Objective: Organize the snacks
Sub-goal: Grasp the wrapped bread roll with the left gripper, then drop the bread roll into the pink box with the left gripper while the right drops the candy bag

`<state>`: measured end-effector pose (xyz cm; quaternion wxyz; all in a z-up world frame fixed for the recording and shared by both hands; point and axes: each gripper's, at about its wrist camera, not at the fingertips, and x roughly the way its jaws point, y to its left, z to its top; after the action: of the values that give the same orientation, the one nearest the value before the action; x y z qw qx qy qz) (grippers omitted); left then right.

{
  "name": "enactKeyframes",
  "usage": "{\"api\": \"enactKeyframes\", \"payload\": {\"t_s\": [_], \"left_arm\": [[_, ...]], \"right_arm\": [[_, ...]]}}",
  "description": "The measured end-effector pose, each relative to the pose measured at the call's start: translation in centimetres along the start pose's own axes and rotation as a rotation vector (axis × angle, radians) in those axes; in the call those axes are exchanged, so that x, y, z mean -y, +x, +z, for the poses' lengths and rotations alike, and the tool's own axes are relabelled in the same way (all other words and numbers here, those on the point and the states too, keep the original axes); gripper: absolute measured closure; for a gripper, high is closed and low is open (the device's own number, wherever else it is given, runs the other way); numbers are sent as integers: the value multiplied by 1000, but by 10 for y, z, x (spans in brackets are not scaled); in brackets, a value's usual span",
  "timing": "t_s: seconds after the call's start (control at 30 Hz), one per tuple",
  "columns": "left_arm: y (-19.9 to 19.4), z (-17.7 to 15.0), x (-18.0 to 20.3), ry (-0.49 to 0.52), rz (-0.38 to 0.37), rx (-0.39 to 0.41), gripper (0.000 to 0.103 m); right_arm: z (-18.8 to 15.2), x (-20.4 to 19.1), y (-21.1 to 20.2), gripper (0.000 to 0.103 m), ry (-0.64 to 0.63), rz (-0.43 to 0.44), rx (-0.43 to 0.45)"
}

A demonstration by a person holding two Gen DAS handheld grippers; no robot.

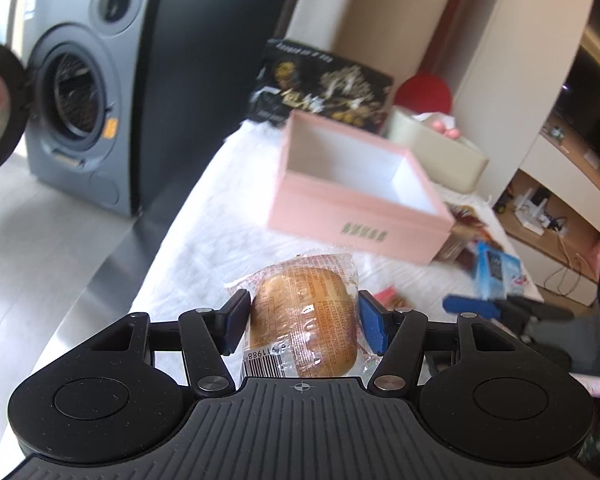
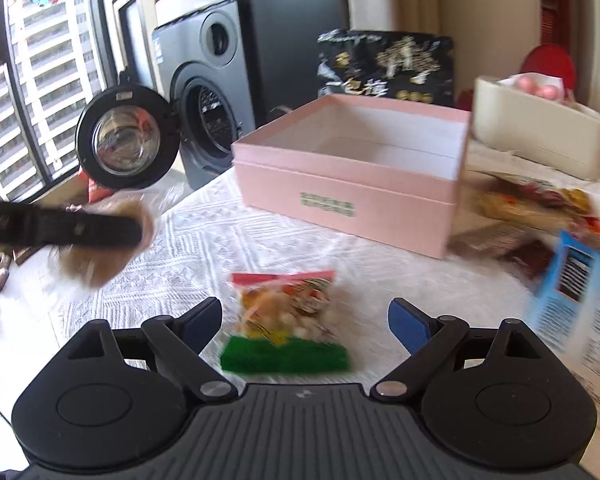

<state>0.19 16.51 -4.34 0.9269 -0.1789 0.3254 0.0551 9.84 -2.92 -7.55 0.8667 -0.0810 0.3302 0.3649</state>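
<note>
My left gripper is shut on a wrapped brown bun and holds it above the white tablecloth, in front of the open pink box. In the right wrist view the left gripper shows blurred at the left with the bun. My right gripper is open, its fingers on either side of a snack packet with red top and green bottom lying on the cloth. The pink box looks empty inside.
A black printed bag stands behind the box. A cream bin sits at the right. Several snack packets and a blue packet lie right of the box. A washing machine with open door stands beyond the table.
</note>
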Motion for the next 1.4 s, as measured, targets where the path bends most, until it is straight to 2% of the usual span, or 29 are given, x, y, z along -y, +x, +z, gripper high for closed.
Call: {"api": "enactKeyframes", "payload": {"t_s": [0.1, 0.13, 0.17, 0.2, 0.3, 0.4, 0.5, 0.6, 0.7, 0.8, 0.9, 0.97, 1.03, 1.1, 1.13, 1.2, 1.33, 1.4], "left_arm": [[2, -4, -9, -12, -2, -18, 39], [2, -6, -11, -17, -10, -21, 39], [1, -8, -13, -21, -15, -26, 39], [2, -9, -14, -23, -19, -32, 39], [0, -12, -12, -19, -27, -49, 39], [-4, -11, -5, -5, -61, -56, 40], [-10, -5, 6, 17, -101, -49, 40], [-15, 14, 23, 75, -123, -12, 40], [-18, 44, 43, 150, -149, 61, 39], [-12, 81, 63, 191, -172, 130, 40], [13, 115, 76, 218, -213, 155, 39], [48, 131, 78, 218, -214, 137, 39], [96, 138, 78, 225, -182, 51, 39], [142, 137, 77, 253, -143, -65, 40], [158, 135, 75, 263, -126, -96, 40], [174, 127, 75, 309, -96, -137, 40], [179, 117, 76, 427, -89, -157, 38], [181, 118, 70, 405, -104, -157, 37]], "right_arm": [[2, -7, 12, 16, -32, 7, -39], [1, -8, 16, 23, -41, 11, -54], [0, -10, 18, 35, -52, 15, -73], [0, -12, 20, 40, -68, 21, -95], [-3, -19, 12, 41, -124, 23, -101], [-2, -20, -12, 42, -163, 60, -87], [5, -16, -47, 42, -197, 79, -32], [22, -7, -85, 42, -212, 61, 66], [53, 5, -111, 42, -217, 19, 178], [93, 21, -118, 42, -214, -41, 276], [138, 45, -103, 42, -126, -61, 304], [162, 63, -86, 42, -56, -64, 297], [178, 79, -60, 42, -6, -71, 264], [184, 89, -28, 42, 12, -74, 211], [185, 93, -11, 42, 13, -73, 178], [181, 98, 21, 42, 11, -70, 118], [175, 109, 86, 41, 24, -70, 14], [174, 113, 114, 41, 40, -48, -46]]}}
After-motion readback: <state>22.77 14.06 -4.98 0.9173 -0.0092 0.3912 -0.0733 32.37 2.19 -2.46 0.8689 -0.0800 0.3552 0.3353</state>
